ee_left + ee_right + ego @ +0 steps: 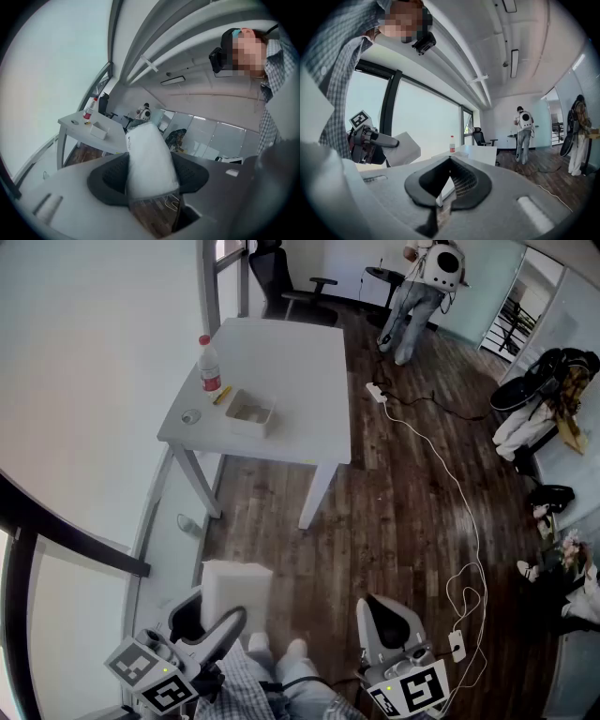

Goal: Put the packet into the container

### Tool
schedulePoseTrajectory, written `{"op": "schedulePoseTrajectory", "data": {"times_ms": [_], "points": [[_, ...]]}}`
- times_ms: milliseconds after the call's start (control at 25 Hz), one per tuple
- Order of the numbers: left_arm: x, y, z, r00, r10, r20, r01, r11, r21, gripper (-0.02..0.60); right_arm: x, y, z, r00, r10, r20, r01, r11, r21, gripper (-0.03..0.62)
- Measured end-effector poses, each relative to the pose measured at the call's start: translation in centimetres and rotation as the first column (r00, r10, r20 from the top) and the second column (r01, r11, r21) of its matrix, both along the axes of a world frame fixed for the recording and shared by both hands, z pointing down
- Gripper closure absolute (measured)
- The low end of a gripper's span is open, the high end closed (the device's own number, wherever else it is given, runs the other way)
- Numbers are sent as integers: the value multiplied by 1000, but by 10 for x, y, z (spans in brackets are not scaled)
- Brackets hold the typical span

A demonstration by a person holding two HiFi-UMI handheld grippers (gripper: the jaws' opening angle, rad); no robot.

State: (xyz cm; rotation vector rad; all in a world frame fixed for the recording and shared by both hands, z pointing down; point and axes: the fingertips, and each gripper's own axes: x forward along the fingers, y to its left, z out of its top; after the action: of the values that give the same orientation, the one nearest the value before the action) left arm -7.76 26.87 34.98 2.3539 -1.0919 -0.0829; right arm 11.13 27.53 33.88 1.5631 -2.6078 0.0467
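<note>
A white packet point(234, 589) stands up between the jaws of my left gripper point(211, 617), low at the left of the head view. The left gripper view shows the pads pressed on both sides of the packet point(147, 150). The container point(250, 412), a shallow white rectangular tray, sits on the white table point(300, 371) far ahead, and is small in the left gripper view point(98, 131). My right gripper point(386, 620) hangs at the lower right, shut with nothing in it. In its own view the right gripper point(450, 161) points toward the table point(480, 152).
On the table beside the container stand a bottle point(209, 364) with a red cap, a small round thing point(190, 415) and a yellow thing point(221, 395). A black office chair point(286, 282) is behind the table. A person point(417, 296) stands at the back. A power strip point(377, 391) and a white cable point(459, 502) lie on the wooden floor.
</note>
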Motion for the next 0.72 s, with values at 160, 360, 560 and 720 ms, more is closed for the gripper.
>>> {"op": "schedulePoseTrajectory", "data": {"times_ms": [160, 360, 560, 720], "points": [[3, 0, -4, 1000, 7, -2, -7, 1000, 9, 313, -1, 5, 1, 1000, -6, -9, 6, 1000, -6, 594], [-3, -3, -5, 1000, 6, -4, -6, 1000, 15, 313, -12, -1, -2, 1000, -16, -10, 16, 1000, -1, 594], [-7, -6, -7, 1000, 12, -4, -12, 1000, 26, 313, -24, -4, -5, 999, -30, 14, 30, 1000, 4, 594], [-14, -11, -7, 1000, 15, -5, -15, 999, 30, 313, -32, -8, -4, 1000, -29, 3, 29, 1000, 2, 594]]}}
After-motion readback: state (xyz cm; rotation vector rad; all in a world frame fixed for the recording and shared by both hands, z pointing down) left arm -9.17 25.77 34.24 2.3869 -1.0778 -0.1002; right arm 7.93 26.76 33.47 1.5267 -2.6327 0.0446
